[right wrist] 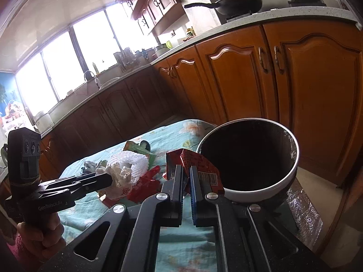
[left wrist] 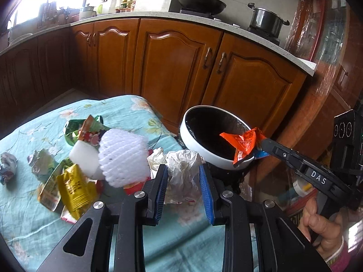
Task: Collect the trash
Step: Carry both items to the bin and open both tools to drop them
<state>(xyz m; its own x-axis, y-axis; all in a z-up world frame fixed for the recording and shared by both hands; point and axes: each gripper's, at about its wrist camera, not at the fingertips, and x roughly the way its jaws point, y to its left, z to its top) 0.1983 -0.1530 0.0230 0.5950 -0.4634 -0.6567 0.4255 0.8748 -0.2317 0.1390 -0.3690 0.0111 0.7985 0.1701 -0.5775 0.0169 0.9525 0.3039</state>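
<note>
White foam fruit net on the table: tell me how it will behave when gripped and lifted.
The white foam net looks airy and open-meshed, so probably very light. Its puffy shape suggests it will squash between the fingers instead of resisting. It rests loosely among wrappers, so it may snag or drag one along.

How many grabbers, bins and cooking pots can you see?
Grippers: 2 (left gripper holds crumpled paper, right gripper holds orange wrapper)
Bin: 1
Cooking pots: 2 (wok, pot)
Total: 5
</note>
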